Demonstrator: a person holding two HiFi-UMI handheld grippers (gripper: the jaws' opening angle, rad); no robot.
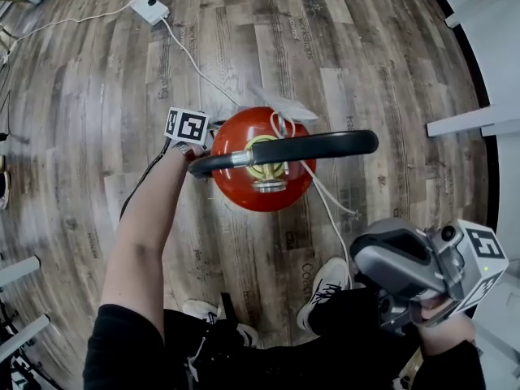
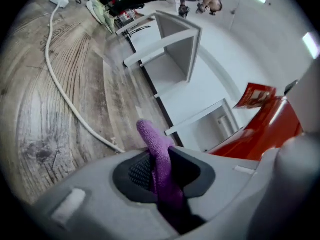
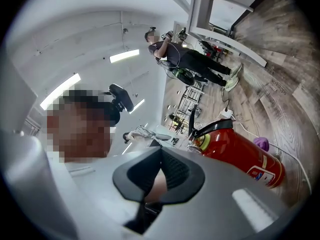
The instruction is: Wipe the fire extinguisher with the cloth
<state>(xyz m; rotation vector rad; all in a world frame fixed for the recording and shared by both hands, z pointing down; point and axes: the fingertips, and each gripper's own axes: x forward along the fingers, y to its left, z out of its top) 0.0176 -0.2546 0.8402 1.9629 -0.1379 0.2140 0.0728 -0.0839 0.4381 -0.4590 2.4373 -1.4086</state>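
Nearly all wiping left, seemingly: pinches cloth (image 2: pixel 152 139) in left gripper (image 2: pixel 161 176) jaws beside fire extinguisher (image 1: pixel 244 185); right gripper (image 3: pixel 159 171) jaws pressed together, empty.

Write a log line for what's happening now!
left gripper: shut on cloth | cloth: beside extinguisher | right gripper: shut, empty

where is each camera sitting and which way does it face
head view: on the person's head, looking steeply down onto the fire extinguisher; shows left arm, left gripper, right gripper, a shoe.
left gripper view: on the left gripper, low, facing across the wood floor; its jaws pinch the purple cloth.
right gripper view: on the right gripper, facing the fire extinguisher's side; jaws together, empty.
shared: all three show the fire extinguisher; both gripper views the purple cloth.
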